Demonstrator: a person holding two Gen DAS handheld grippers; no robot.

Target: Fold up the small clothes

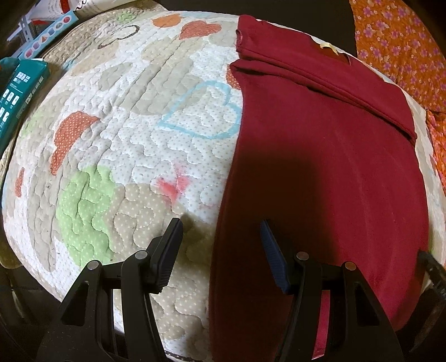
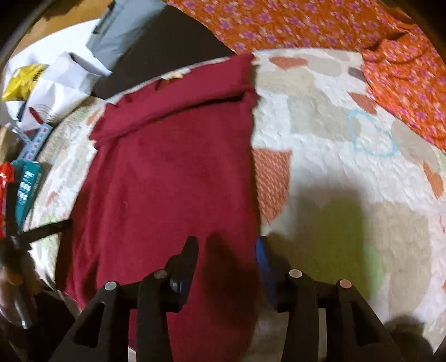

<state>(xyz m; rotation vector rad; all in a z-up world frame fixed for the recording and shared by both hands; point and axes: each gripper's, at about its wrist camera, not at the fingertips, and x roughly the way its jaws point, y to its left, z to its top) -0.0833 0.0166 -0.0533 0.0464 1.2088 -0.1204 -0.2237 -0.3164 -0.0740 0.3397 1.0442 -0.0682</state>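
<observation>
A dark red garment [image 1: 320, 139] lies flat on a quilted mat [image 1: 125, 125] as a long strip, with a sleeve folded across its far end. My left gripper [image 1: 220, 225] hovers open over the garment's near left edge, one finger above the mat and the other above the red cloth. In the right wrist view the same garment [image 2: 167, 167] fills the left half. My right gripper [image 2: 227, 242] is open over its near right edge, and the edge runs between the fingers. Neither gripper pinches any cloth.
The mat [image 2: 334, 153] has heart patches. An orange floral cloth [image 2: 306, 22] lies beyond it, and an orange floral garment [image 2: 404, 83] sits on its far right corner. A teal box [image 1: 16, 92] and white paper packets [image 2: 55, 83] crowd the left side.
</observation>
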